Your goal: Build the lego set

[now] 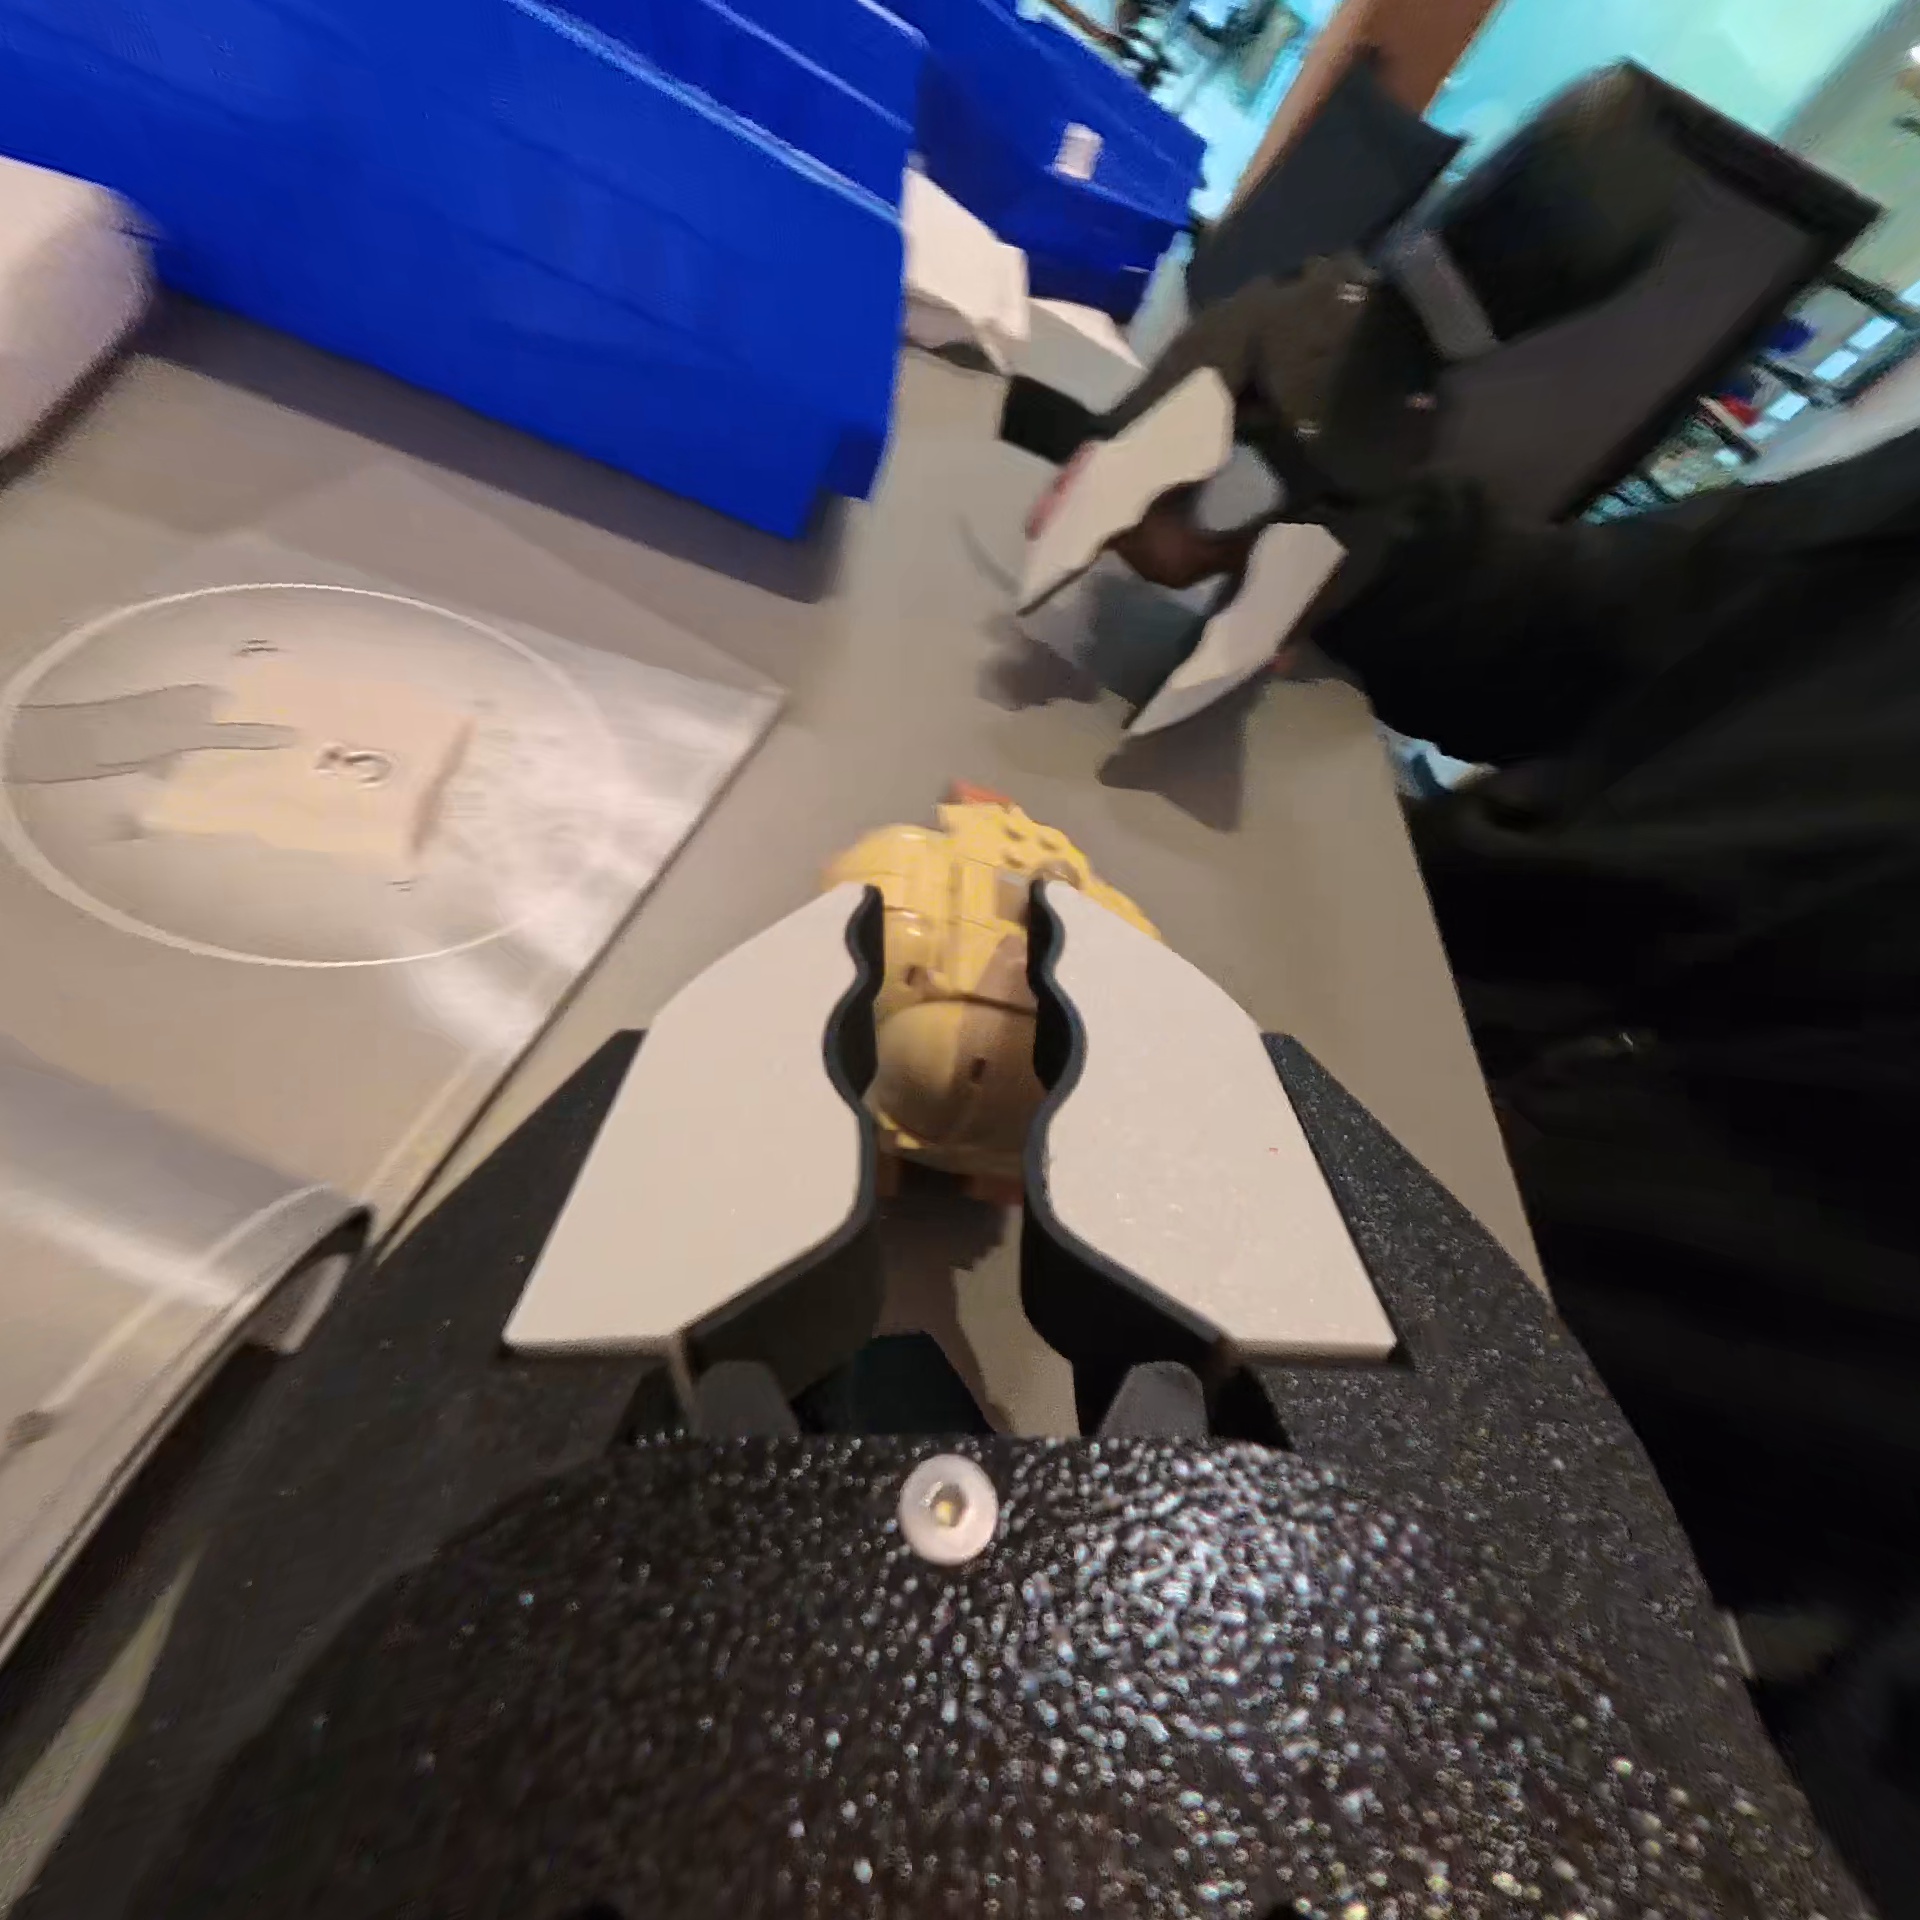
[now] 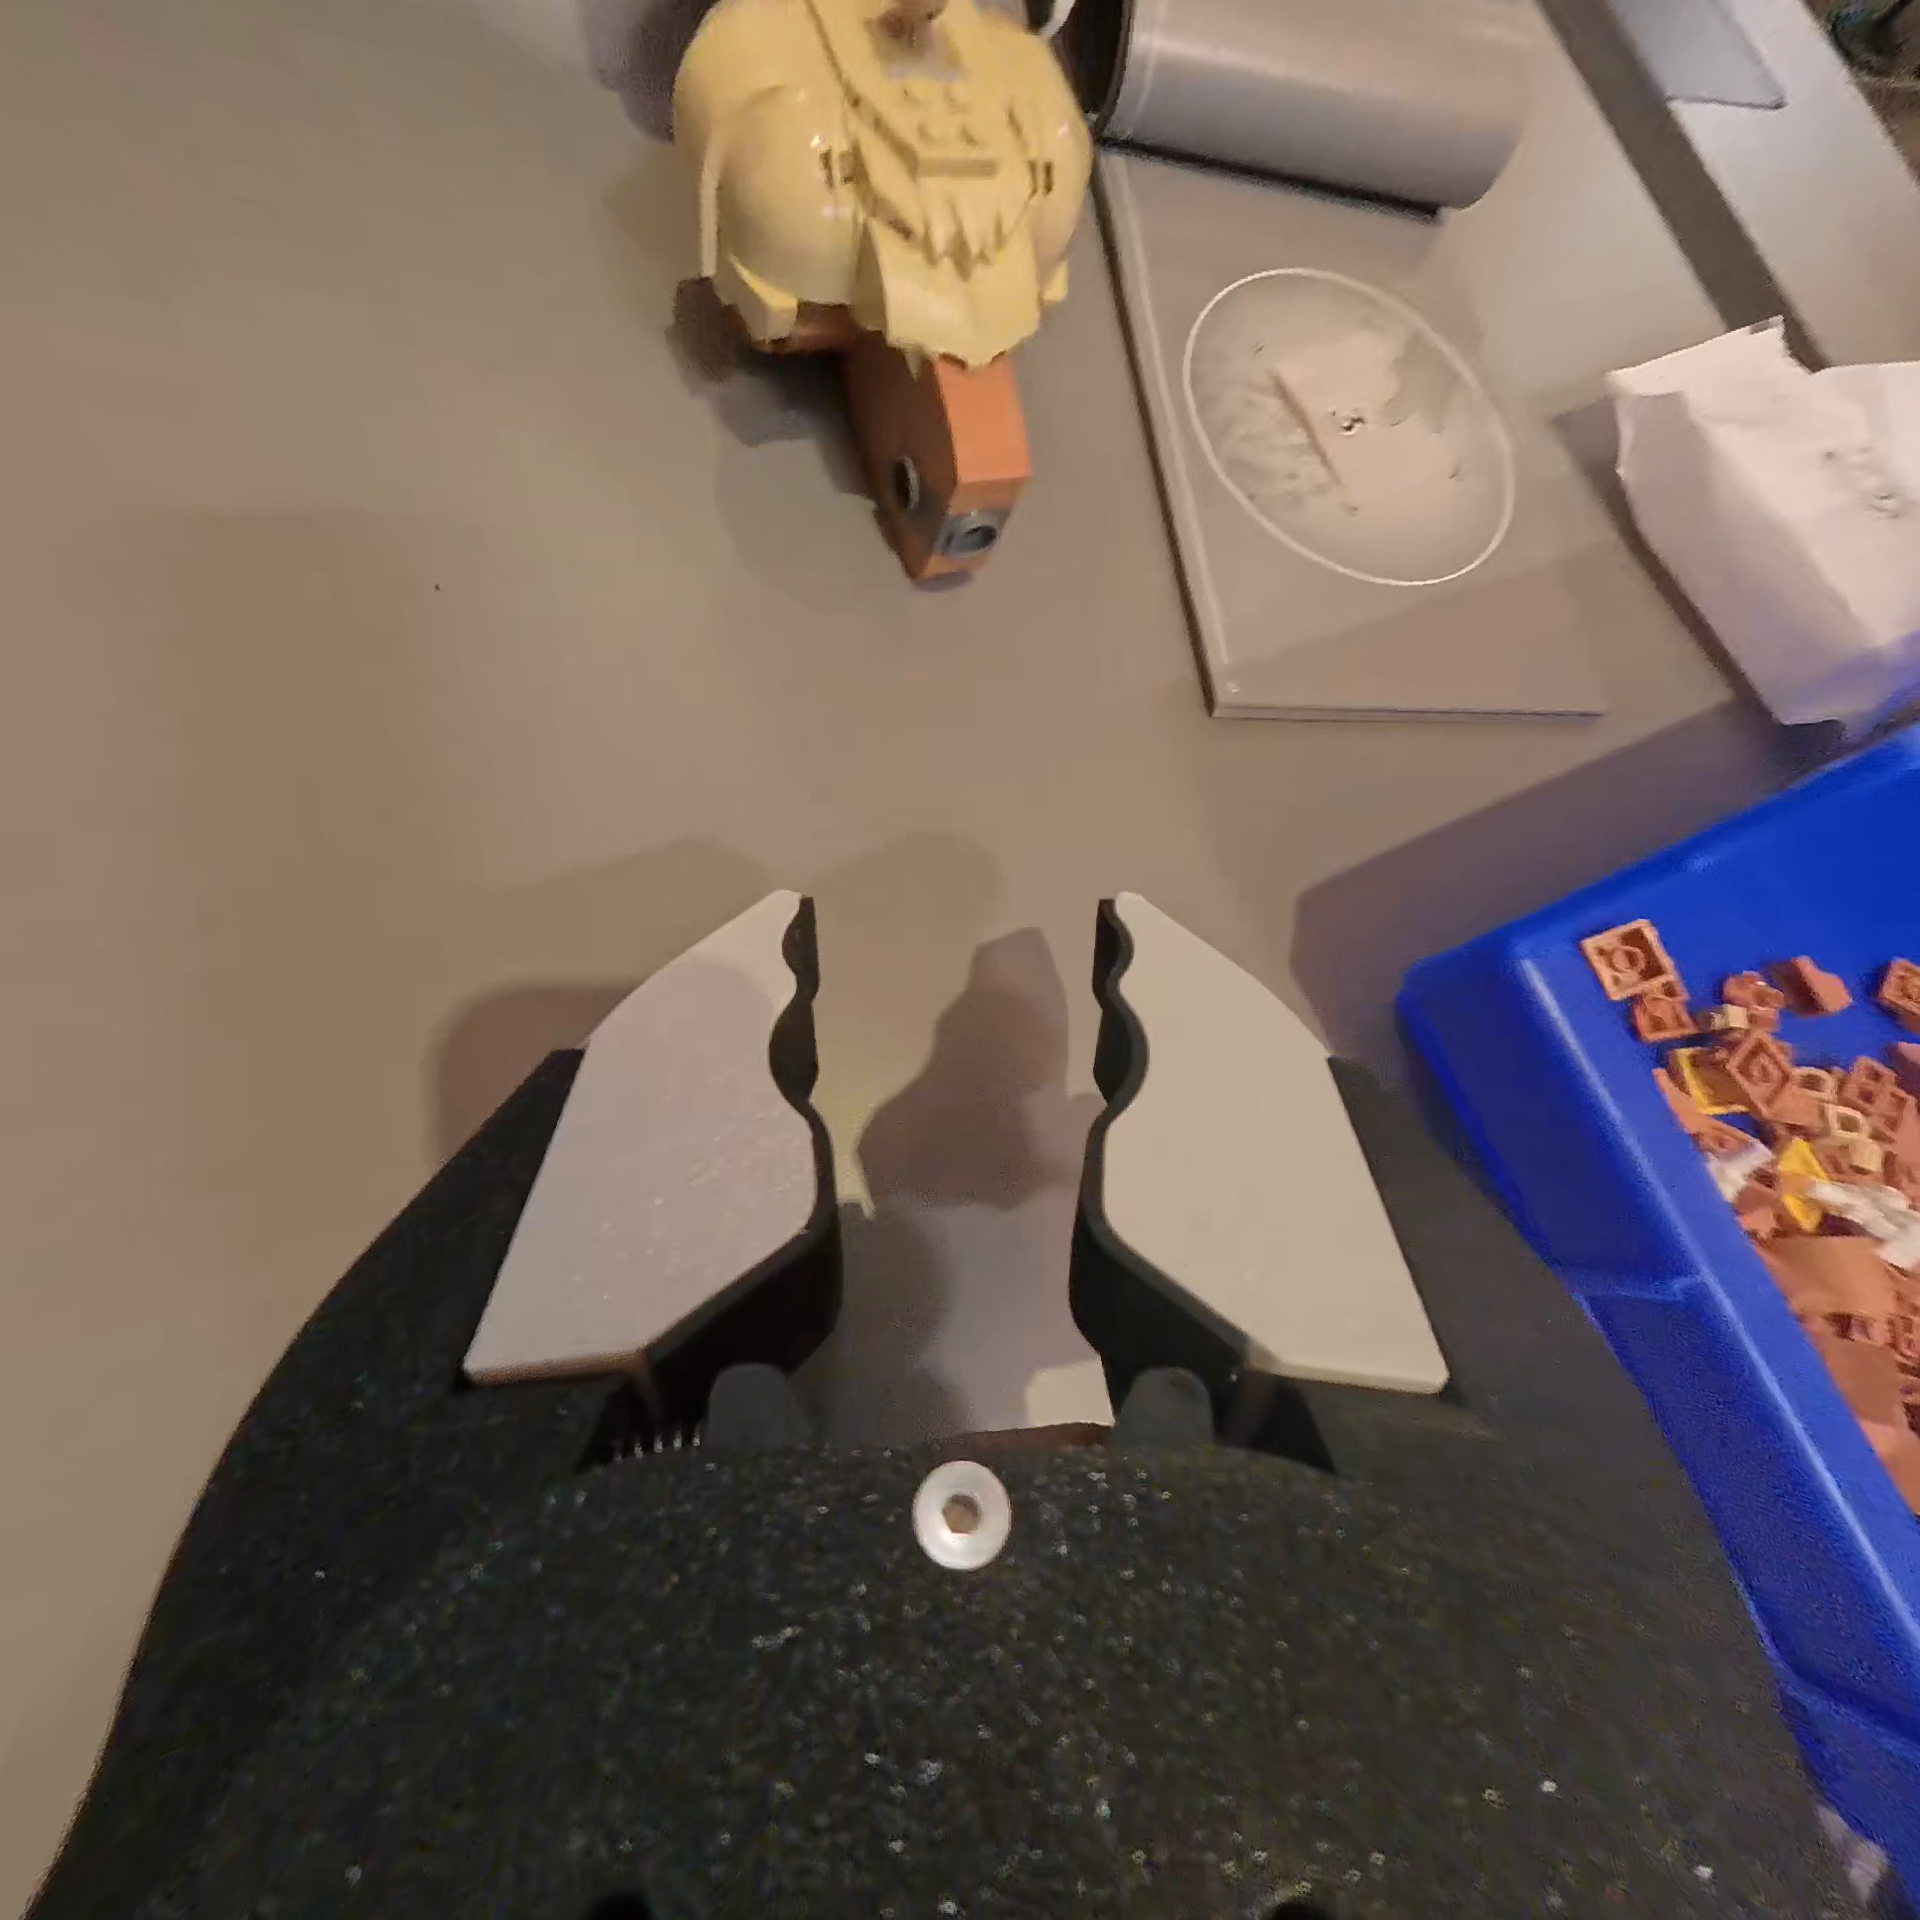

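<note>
The tan brick-built figure lies on the grey table, its brown block end seen in the right wrist view pointing toward that camera. It is enclosed by the fingers of the left gripper; the black pads seem to be pressed to both of its sides, though motion blur leaves the contact less than certain. The right gripper is held over bare table, well apart from the figure, with its jaws spread and nothing between them. A grey booklet bearing a printed circle is seen just beside the figure. A blue bin filled with small brown and yellow bricks stands near the right gripper, and crumpled white paper lies beyond it.
</note>
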